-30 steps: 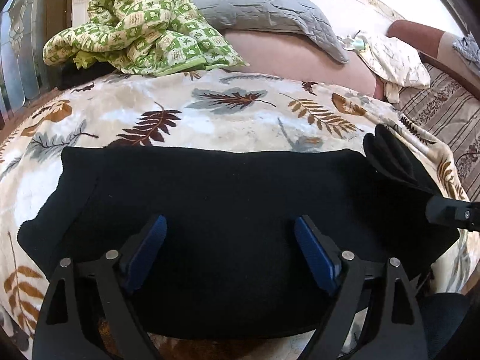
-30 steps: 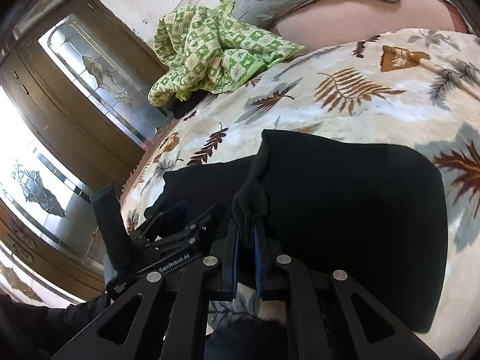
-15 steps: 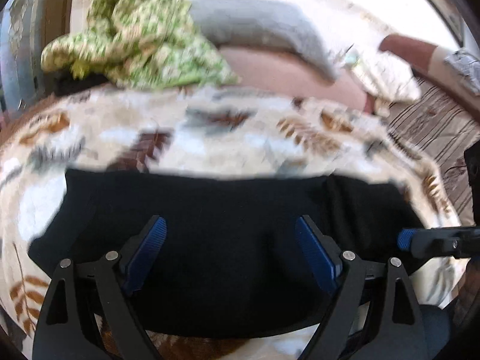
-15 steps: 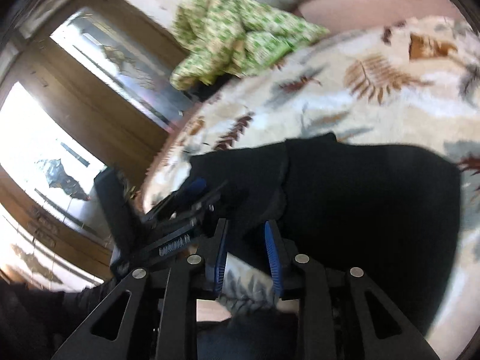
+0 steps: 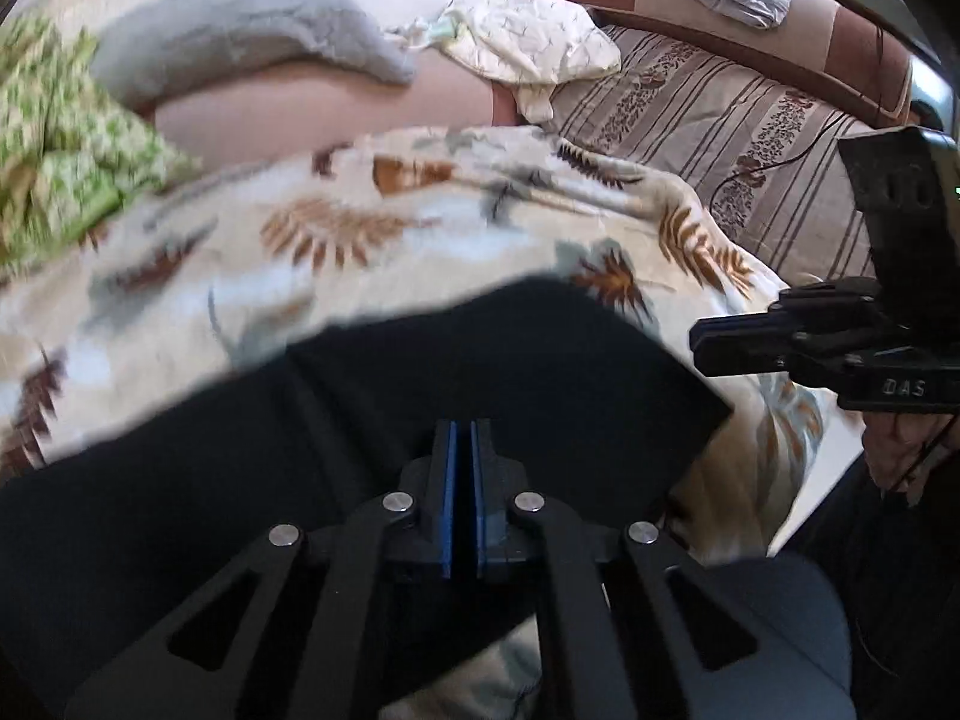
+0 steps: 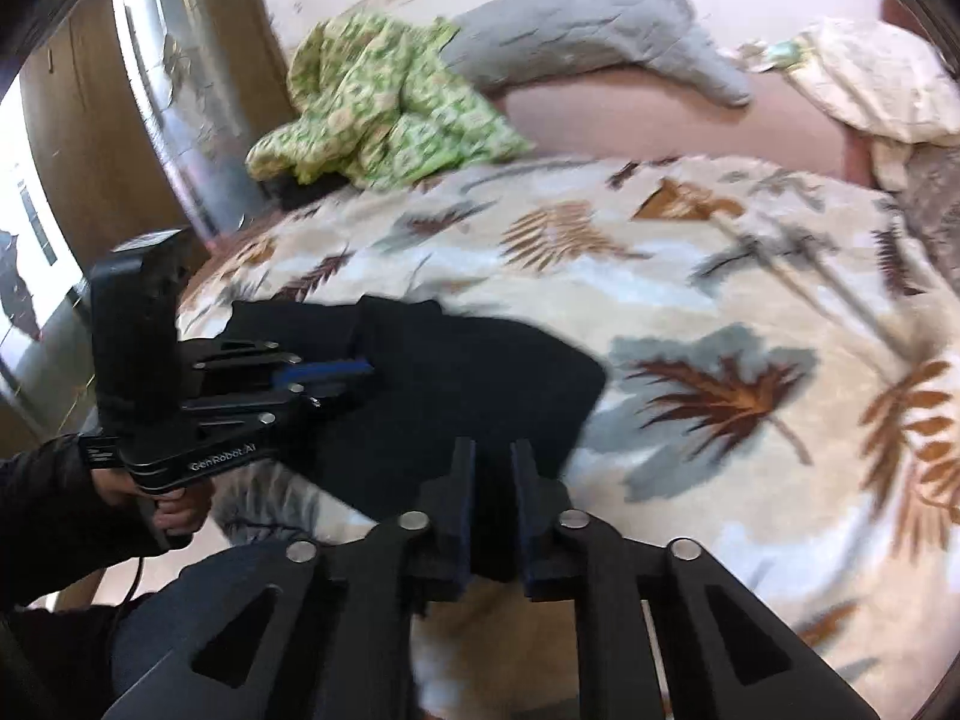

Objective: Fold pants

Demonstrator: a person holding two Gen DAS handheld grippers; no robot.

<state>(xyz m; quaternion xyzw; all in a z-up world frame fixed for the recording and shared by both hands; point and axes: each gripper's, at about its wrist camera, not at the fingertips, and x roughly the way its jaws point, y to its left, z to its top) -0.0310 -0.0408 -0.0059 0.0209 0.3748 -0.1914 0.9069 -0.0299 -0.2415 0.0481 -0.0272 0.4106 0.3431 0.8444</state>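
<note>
Left gripper [image 5: 462, 438] clenched on black pants [image 5: 480, 372] near edge. Right gripper [image 6: 492, 462] slightly parted over the pants' near edge, grip unclear; leaf blanket [image 6: 720, 312] underneath

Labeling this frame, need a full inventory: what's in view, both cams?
pants: 1, black, on the leaf blanket, near edge
leaf blanket: 1, cream with brown and grey leaves, spread over the bed
green patterned cloth: 1, green and white, bunched at the far left
grey pillow: 1, grey, at the far side
cream cloth: 1, right of the grey pillow
striped cover: 1, brown-beige, far right
left gripper: black, blue pads, shut on pants
right gripper: black, narrow gap, fabric between fingers
</note>
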